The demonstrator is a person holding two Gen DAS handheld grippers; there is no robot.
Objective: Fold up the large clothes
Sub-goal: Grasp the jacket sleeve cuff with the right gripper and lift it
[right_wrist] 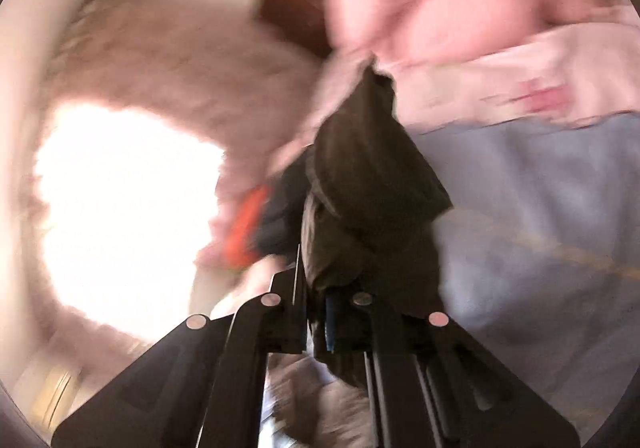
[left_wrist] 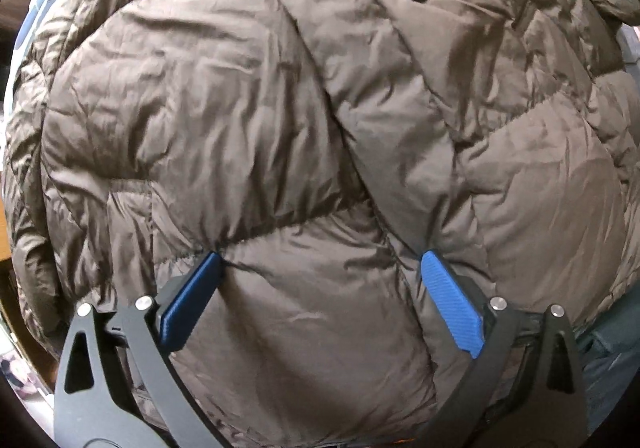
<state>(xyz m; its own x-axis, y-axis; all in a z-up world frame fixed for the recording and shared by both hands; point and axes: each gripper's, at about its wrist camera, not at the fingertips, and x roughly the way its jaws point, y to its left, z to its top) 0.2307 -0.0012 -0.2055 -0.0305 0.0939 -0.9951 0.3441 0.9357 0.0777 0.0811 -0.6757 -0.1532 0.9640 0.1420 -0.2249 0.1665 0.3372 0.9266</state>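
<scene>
A large brown quilted puffer jacket [left_wrist: 280, 108] fills the left wrist view. My left gripper [left_wrist: 322, 264] is open, its blue pads [left_wrist: 452, 300] spread wide and pressed against the jacket's puffy surface, with a fold of it bulging between them. In the blurred right wrist view my right gripper [right_wrist: 326, 312] is shut on a dark brown bunch of the jacket [right_wrist: 368, 184], which rises up from between the closed fingers.
A blue-grey bed sheet [right_wrist: 540, 208] lies at the right of the right wrist view, pink bedding [right_wrist: 460, 8] behind it. A bright window glare [right_wrist: 120, 208] is at left. A sliver of blue-white cloth [left_wrist: 36, 20] shows at the left edge.
</scene>
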